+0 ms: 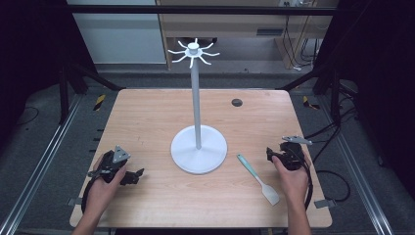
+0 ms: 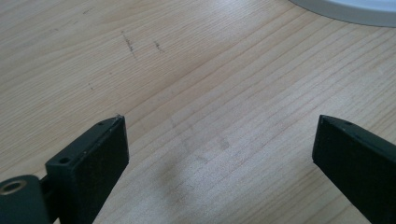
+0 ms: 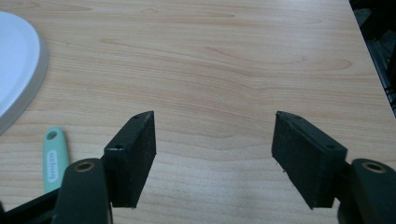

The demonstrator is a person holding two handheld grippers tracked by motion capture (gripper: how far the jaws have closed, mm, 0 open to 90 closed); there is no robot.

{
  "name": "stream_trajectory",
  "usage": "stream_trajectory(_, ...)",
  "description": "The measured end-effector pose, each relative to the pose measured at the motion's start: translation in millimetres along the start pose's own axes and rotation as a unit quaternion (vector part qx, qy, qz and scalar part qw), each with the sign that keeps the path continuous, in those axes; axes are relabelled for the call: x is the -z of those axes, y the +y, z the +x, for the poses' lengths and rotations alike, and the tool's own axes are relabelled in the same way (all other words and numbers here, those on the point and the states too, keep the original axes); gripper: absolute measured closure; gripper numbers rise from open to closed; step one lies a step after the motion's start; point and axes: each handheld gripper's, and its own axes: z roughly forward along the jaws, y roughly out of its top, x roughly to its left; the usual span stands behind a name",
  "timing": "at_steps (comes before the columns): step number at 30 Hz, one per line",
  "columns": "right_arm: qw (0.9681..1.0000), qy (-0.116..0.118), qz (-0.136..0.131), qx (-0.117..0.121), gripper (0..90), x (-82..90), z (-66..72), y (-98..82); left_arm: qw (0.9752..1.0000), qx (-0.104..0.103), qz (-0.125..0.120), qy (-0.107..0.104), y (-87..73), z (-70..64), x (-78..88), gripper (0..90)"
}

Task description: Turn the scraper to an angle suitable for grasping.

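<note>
Your right gripper (image 1: 272,154) rests near the right edge of the wooden surface (image 1: 147,122), its jaws spread wide with nothing but bare wood between them. The spatula (image 1: 258,178) (mint-green handle, pale blade) lies flat just to the left of that gripper, handle end pointing toward the stand and blade toward you; nothing touches it. In the right gripper view the handle tip (image 3: 53,156) sits just outside the jaw at that view's left. Your left gripper (image 1: 133,176) lies low on the left side of the surface, well apart from the spatula, its jaws likewise released over bare wood. The white stand (image 1: 198,148), a round base with a tall pole and hooks at the top, is between your two hands.
</note>
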Motion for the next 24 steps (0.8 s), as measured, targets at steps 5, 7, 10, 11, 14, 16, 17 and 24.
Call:
stream_trajectory(5,0.9996,-0.002,0.006,0.026,39.4,0.5,6.3,11.0,1.0000,-0.001,0.002,0.000,0.0,-0.2,-0.6,3.4)
stream_trajectory(7,0.9995,-0.002,0.011,0.030,42.4,-2.0,8.6,13.4,1.0000,-0.001,0.002,0.000,-0.1,-0.5,-0.7,3.4)
stream_trajectory(10,0.9994,0.001,0.014,0.030,45.2,-4.4,11.2,14.7,1.0000,-0.001,0.002,0.001,-0.6,-0.9,-1.3,3.4)
stream_trajectory(11,0.9994,0.005,0.012,0.032,49.2,-5.1,15.8,15.2,1.0000,-0.001,0.002,0.001,-0.8,-0.9,-1.5,3.5)
stream_trajectory(14,0.9990,0.015,0.009,0.041,53.5,-5.8,22.0,14.1,1.0000,-0.001,0.004,0.001,-0.6,-0.6,-1.9,3.5)
stream_trajectory(16,0.9979,0.019,0.013,0.061,58.5,-6.7,30.2,12.3,1.0000,-0.001,0.002,0.000,-0.5,-0.9,-2.1,3.6)
stream_trajectory(17,0.9965,0.027,0.018,0.077,63.3,-7.1,38.3,10.8,1.0000,-0.002,0.002,0.000,0.0,-1.4,-1.7,3.6)
stream_trajectory(24,0.9918,0.046,0.032,0.115,78.0,-8.8,55.5,6.5,1.0000,-0.004,0.001,-0.001,0.4,-1.6,-1.7,3.7)
